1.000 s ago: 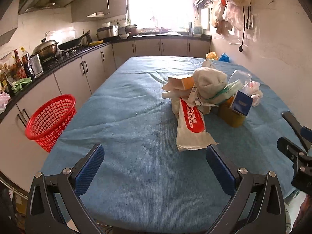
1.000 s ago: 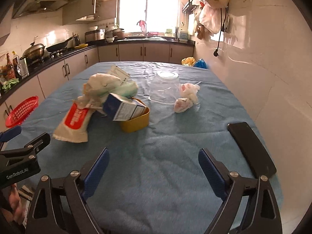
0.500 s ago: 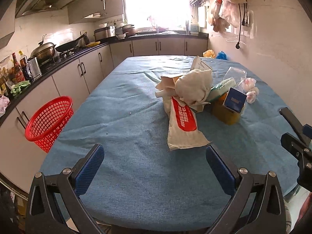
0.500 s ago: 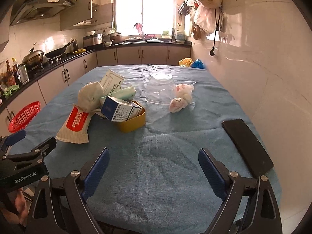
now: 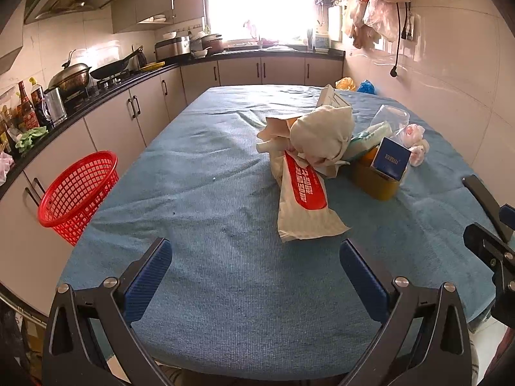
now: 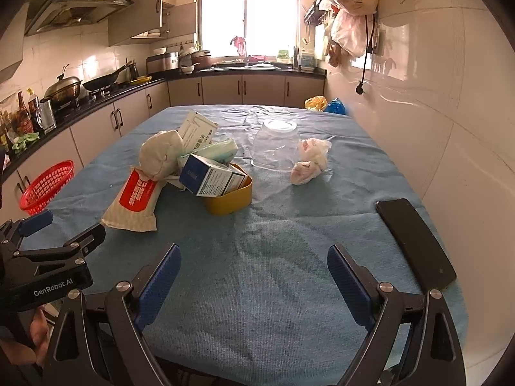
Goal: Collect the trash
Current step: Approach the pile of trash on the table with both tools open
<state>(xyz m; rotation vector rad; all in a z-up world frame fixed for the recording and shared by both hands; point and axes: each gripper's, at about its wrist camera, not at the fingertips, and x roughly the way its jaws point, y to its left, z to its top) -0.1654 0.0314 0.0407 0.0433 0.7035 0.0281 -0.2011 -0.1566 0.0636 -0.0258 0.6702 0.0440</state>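
A heap of trash lies mid-table on the blue cloth: a red-and-white wipes pack, a crumpled cream bag, a blue-white carton leaning in a yellow tub, and crumpled tissues. My left gripper is open and empty, near the front edge, short of the wipes pack. My right gripper is open and empty, in front of the tub.
A red mesh basket sits off the table's left side by the cabinets. An upturned clear plastic bowl stands beside the tissues. A black phone lies at the right edge. The wall runs along the right.
Both grippers have drawn back and risen a little; the trash heap looks smaller and farther. Nothing on the table has moved, and both grippers stay open.
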